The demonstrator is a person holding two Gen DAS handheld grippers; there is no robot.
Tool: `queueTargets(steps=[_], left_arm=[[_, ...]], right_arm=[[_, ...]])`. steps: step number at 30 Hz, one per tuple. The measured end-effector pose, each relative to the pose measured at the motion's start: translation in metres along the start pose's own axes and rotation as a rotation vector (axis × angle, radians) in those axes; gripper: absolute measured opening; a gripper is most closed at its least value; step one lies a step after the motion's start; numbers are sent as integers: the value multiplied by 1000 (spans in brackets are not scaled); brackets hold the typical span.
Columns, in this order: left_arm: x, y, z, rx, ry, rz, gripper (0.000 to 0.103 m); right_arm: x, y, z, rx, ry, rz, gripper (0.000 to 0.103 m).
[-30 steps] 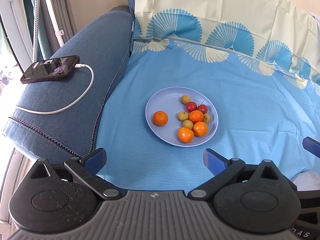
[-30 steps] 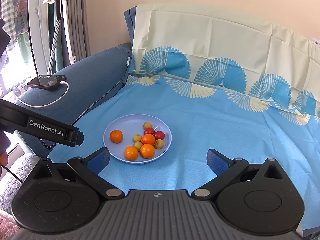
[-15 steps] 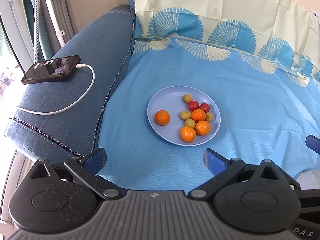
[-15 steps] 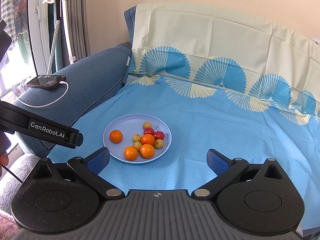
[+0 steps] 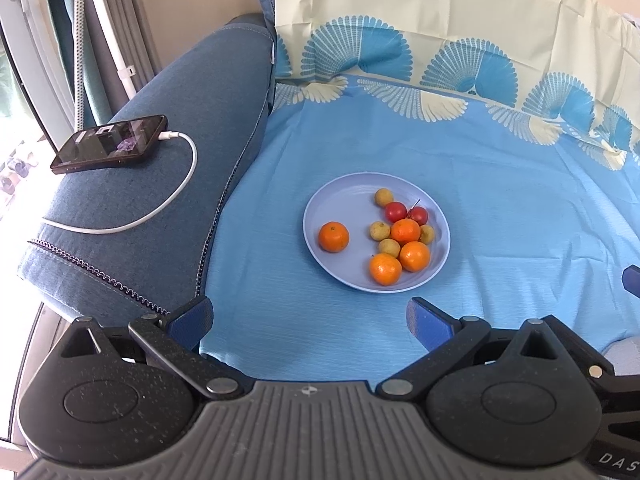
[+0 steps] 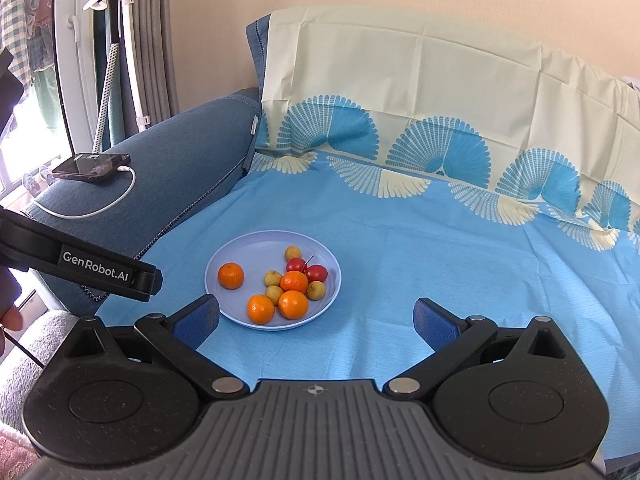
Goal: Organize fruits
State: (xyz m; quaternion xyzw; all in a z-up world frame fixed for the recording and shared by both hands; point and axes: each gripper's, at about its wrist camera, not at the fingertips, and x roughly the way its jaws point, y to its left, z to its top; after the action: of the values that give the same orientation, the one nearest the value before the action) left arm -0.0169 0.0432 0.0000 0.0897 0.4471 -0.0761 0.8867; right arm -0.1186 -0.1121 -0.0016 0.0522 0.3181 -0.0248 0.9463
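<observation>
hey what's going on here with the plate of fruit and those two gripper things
A person holds a two-finger gripper in each hand above a sofa covered with a light blue patterned cloth. Both the left gripper and the right gripper are open and empty, hovering short of the round pale blue plate. The plate holds four small oranges, one orange apart from the rest, plus two red cherry-like fruits and four small yellow fruits. No fruit has been picked up yet.

Plate point(image 5: 320, 216) of fruit on sofa cloth point(image 5: 500, 208).
One orange point(image 5: 333, 236) lies left, apart from the clustered fruit; phone point(image 5: 110, 143) on armrest point(image 5: 160, 200), far left.
</observation>
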Motion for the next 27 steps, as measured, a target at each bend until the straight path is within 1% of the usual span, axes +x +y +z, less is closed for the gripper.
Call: queueTargets(steps=[7, 17, 21, 23, 26, 27], left_arm=[[2, 1, 1, -1, 8, 34, 103], [2, -1, 5, -4, -5, 30, 103], [0, -1, 6, -7, -32, 32, 103], [-1, -1, 6, -1, -32, 37, 103], [0, -4, 7, 7, -18, 64, 103], [-1, -3, 6, 5, -26, 69, 103]], right_arm=[[0, 1, 0, -2, 2, 0, 102], [-1, 3, 0, -9, -3, 3, 102], [-1, 3, 1, -9, -7, 6, 102], [0, 2, 2, -10, -9, 7, 102], [1, 1, 4, -6, -12, 5, 102], [2, 1, 6, -6, -12, 3, 102]])
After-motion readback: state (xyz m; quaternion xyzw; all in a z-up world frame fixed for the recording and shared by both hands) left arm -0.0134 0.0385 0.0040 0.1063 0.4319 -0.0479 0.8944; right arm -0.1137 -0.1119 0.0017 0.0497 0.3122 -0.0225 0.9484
